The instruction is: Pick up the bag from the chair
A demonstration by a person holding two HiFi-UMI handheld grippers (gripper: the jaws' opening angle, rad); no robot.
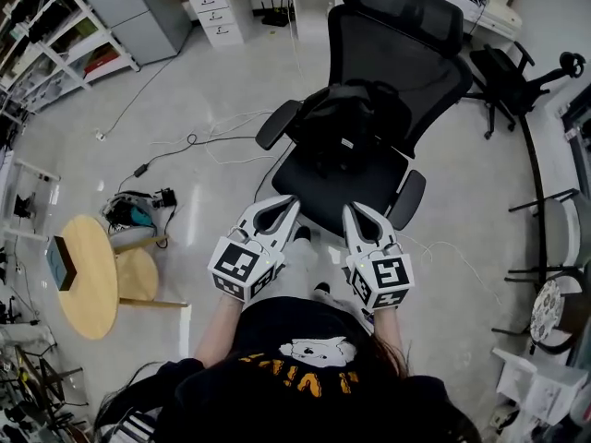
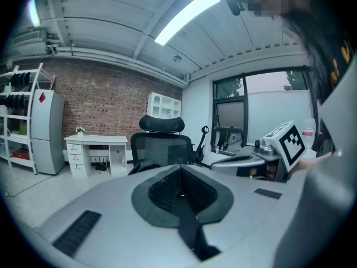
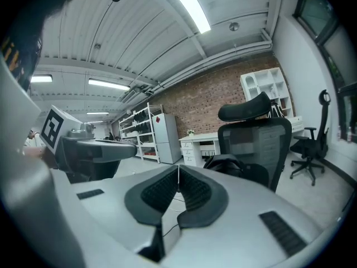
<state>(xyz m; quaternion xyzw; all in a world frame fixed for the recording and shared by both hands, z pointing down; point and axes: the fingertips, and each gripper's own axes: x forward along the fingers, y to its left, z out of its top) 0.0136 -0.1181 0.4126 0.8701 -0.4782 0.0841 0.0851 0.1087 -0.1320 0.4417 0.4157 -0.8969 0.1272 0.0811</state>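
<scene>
A black bag lies on the seat of a black mesh office chair, leaning against the backrest. In the right gripper view the bag shows as a dark heap on the chair. My left gripper and my right gripper hover side by side just before the seat's front edge, both shut with nothing between the jaws. In the left gripper view the chair stands straight ahead beyond the shut left gripper. The bag is hard to make out there.
A round wooden side table stands at the left with a small box on it. Cables trail over the floor to the chair's left. A white desk with drawers is behind. A second black chair and metal racks stand at the right.
</scene>
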